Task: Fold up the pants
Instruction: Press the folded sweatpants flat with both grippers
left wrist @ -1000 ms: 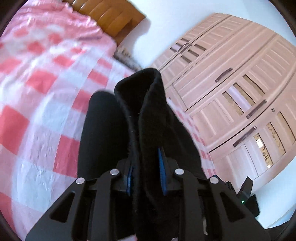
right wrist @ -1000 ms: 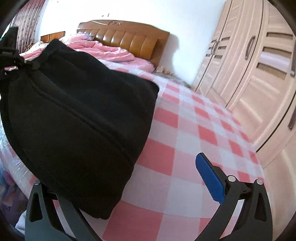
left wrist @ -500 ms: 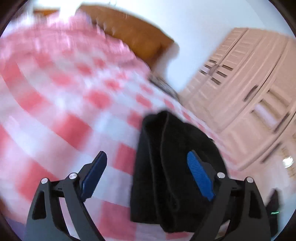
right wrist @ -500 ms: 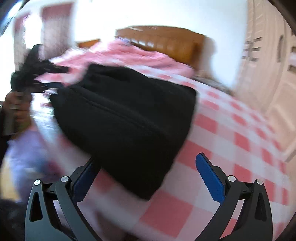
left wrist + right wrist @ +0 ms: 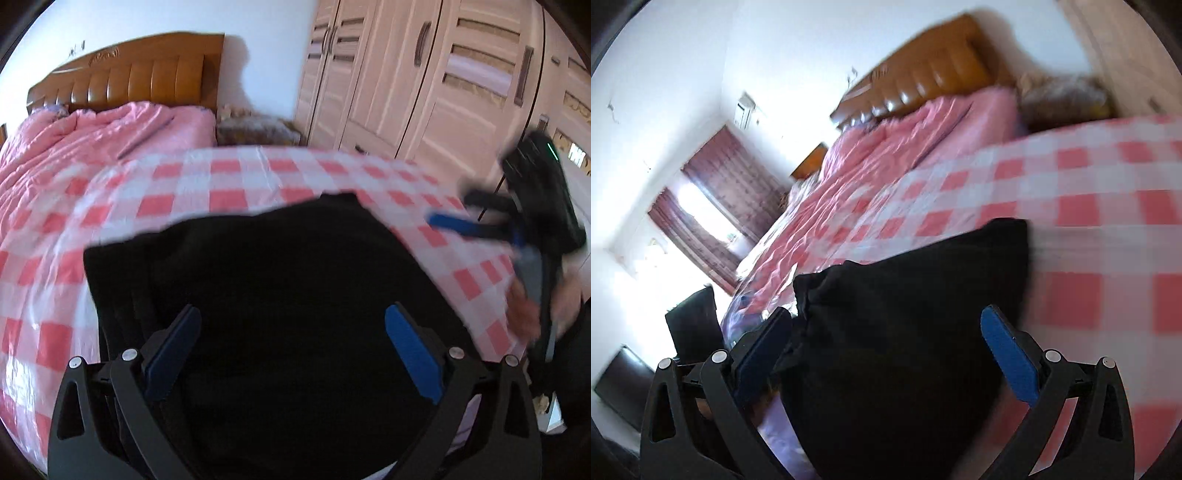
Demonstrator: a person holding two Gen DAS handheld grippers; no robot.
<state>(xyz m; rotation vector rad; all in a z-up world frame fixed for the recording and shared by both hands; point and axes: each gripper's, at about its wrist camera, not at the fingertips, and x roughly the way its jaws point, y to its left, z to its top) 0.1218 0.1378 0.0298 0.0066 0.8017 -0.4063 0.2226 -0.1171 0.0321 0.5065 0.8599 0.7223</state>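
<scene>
The black pants [image 5: 280,280] lie folded in a thick bundle on the pink-and-white checked sheet [image 5: 229,184], near the bed's front edge. My left gripper [image 5: 293,336] hovers over them with its jaws opening wide. The pants show between the blue pads [image 5: 413,354], but the pads do not press on them. My right gripper [image 5: 886,336] is open too, above the pants [image 5: 905,314] and holding nothing. In the left wrist view the right gripper [image 5: 465,214] shows blurred at the right, in a person's hand [image 5: 524,314].
A wooden headboard [image 5: 125,85] and a crumpled pink quilt [image 5: 92,136] fill the far end of the bed. Pale wardrobe doors [image 5: 443,92] stand along the right. A curtained window [image 5: 713,206] and dark furniture [image 5: 694,325] lie beyond the bed's left side.
My left gripper let go of the pants fold, opened wide and drew back and turned. The pants now lie flat on the bed. The right gripper stayed open, pulled back and rolled.
</scene>
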